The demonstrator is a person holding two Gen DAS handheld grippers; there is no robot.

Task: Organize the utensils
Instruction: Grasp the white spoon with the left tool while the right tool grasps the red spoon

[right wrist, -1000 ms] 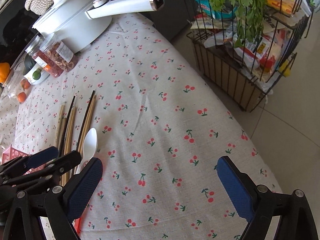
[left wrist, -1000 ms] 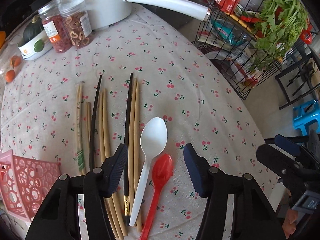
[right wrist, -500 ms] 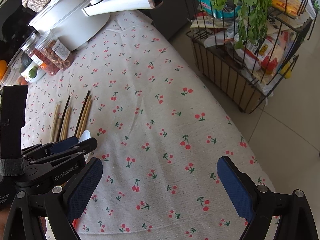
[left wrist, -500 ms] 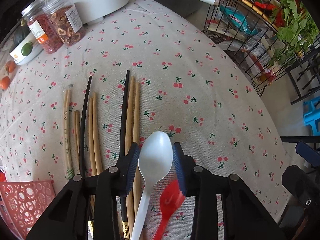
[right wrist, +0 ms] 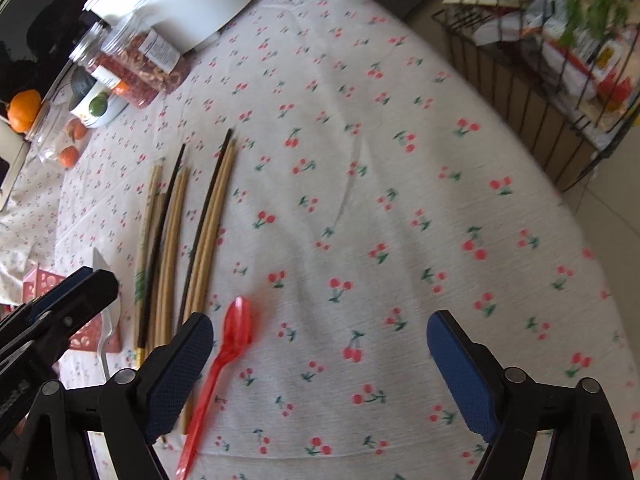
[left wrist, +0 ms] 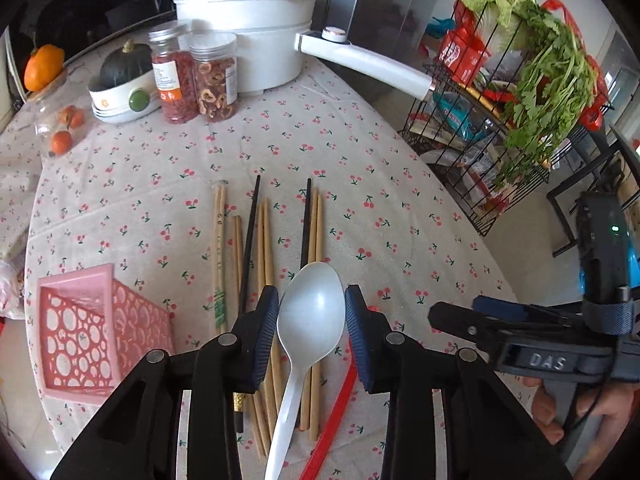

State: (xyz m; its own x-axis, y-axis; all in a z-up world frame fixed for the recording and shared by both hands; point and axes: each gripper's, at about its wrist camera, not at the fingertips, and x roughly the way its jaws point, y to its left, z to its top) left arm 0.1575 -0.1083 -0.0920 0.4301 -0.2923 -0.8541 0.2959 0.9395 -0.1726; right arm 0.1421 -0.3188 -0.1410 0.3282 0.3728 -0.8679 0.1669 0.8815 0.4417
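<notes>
My left gripper (left wrist: 311, 300) is shut on the bowl of a white spoon (left wrist: 292, 396) and holds it above the cherry-print cloth. Under it lie several wooden and black chopsticks (left wrist: 264, 248) side by side. A red spoon (right wrist: 236, 328) lies on the cloth just right of the chopsticks (right wrist: 188, 232). My right gripper (right wrist: 320, 328) hangs low over it with its jaws closing. The red spoon sits just inside the left finger (right wrist: 180, 372), and neither pad touches it. A pink perforated basket (left wrist: 92, 332) lies on its side to the left.
At the back stand a white pot (left wrist: 244, 20) with a long handle, two jars (left wrist: 192, 76) and a bowl with a squash (left wrist: 120, 92). A wire rack with greens (left wrist: 520, 92) stands off the table's right edge. A hand (left wrist: 576, 412) holds the right gripper.
The left gripper closed on the white spoon and lifted it off the cloth. The right gripper sank toward the red spoon and its jaws narrowed a little.
</notes>
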